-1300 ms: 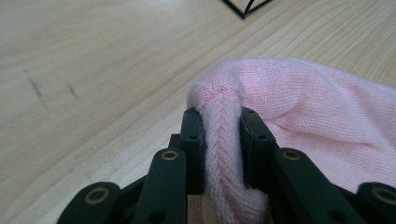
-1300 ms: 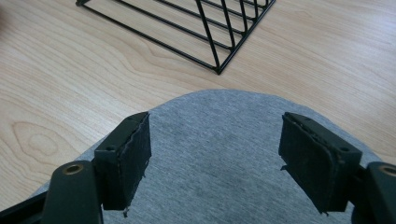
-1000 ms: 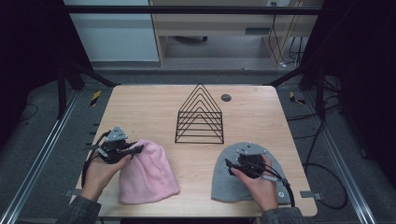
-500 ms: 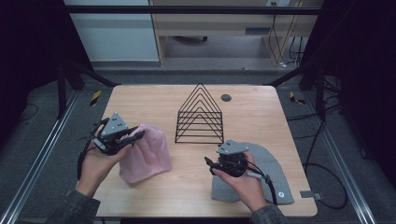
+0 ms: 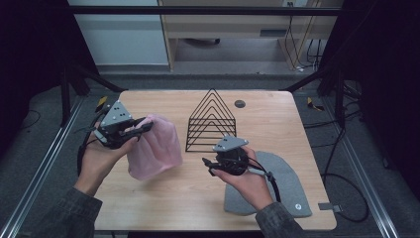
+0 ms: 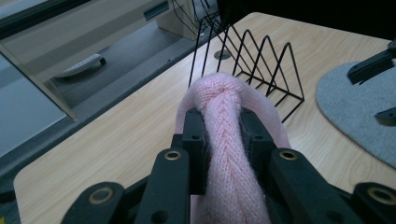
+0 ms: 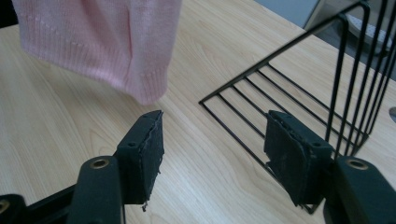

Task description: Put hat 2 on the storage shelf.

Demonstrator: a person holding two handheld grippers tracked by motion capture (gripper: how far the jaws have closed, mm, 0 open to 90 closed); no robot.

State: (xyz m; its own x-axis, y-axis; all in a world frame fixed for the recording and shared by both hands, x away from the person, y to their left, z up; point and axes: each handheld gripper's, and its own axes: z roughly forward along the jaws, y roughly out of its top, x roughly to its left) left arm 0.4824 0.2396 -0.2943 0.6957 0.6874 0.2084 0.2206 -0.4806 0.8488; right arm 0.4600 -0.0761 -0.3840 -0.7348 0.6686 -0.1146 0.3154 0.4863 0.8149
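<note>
1. In the left gripper view the 2 black jaws are clamped on a bunched fold of the pink knit hat [image 6: 224, 140], which fills the gap between them at the centre of the frame; the knit bulges past the jaw tips.
2. In the high view the left gripper [image 5: 141, 128] sits left of centre, held by the person's left hand [image 5: 99, 156], and the pink knit hat [image 5: 153, 146] hangs from it, lifted, with its lower edge near the table [image 5: 148, 208].
3. In the right gripper view the 2 jaws stand wide apart with nothing between them but bare wood; the ribbed hem of the hat hangs at the upper left of that frame, above and beyond the left jaw, not touching it.
4. In the high view the right gripper [image 5: 208, 166] is at the centre of the frame, held by the right hand [image 5: 247, 181], its jaws pointing toward the hat.
5. A black wire rack [image 5: 210, 121] of triangular dividers stands upright at the middle of the table, just right of the hat.
6. A grey hat [image 5: 282, 186] lies flat at the lower right of the table, partly under the right hand.
7. A small dark round disc [image 5: 239, 103] lies near the table's far edge.
</note>
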